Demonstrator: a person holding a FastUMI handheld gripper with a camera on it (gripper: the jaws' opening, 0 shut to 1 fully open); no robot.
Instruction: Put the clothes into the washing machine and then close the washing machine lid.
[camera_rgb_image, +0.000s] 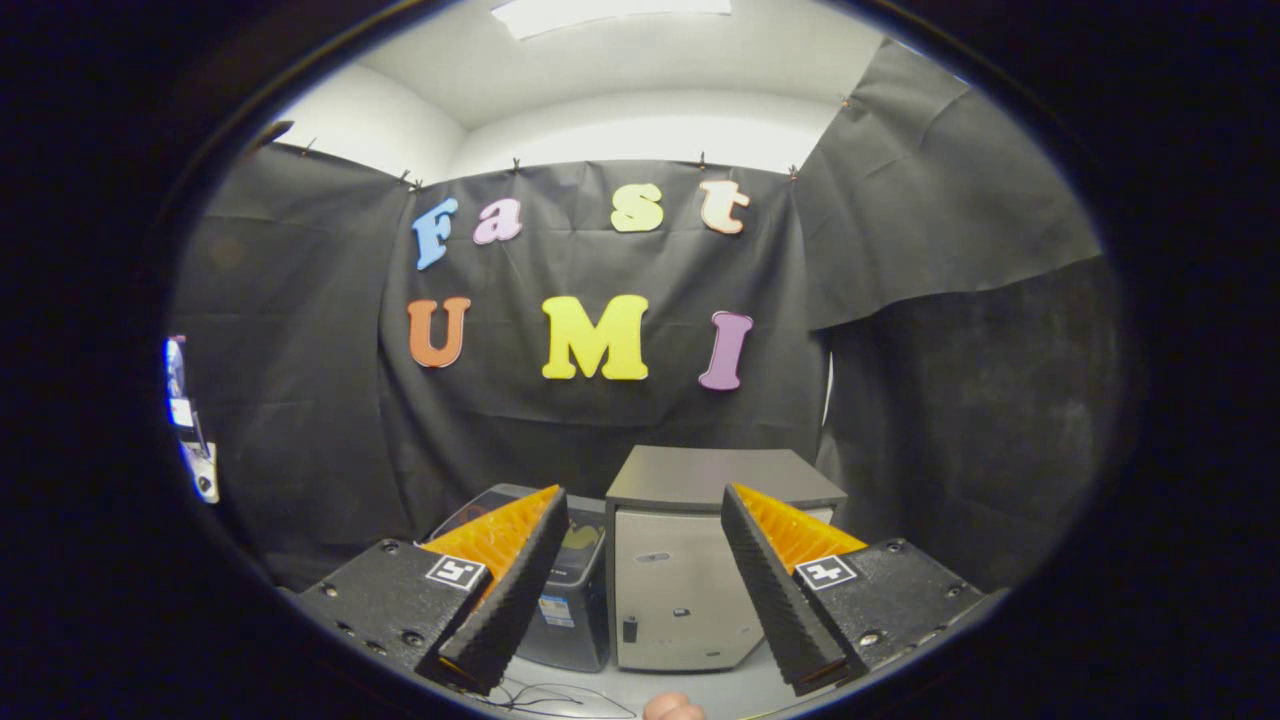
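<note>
Black cloth hangs as the booth's wall (600, 440) behind everything, with a white ceiling and a bright light panel (610, 15) above it. Low in front, the gripper (645, 590) has its two fingers spread wide apart and released, nothing held between them and neither one touching anything. Each finger carries a small square marker on its block, and the ridged inner faces turn toward each other across an open gap.

In that gap, just beyond the fingers, stands a pale grey cabinet-like box (680, 590) with a dark flat top (715, 475); its front panel faces the gripper and its top lies flat and closed. Whether this box is the washing machine cannot be told for sure. Just beside it, touching or nearly touching its side, sits a darker bin-shaped appliance (575, 610) whose sloped upper part is partly hidden behind one finger; a yellowish patch shows on its top, too small to make out. Either could be the machine, and no clothing can be clearly picked out.

Both units rest on a light tabletop (720, 690). A thin dark cable (560, 692) lies in loops on that surface beneath the finger on the bin's side. A fingertip of a person (672, 708) shows at the near rim of the table, below the gap. Far off on the bin's side, at the cloth's end, a small pale device (195, 440) hangs.
</note>
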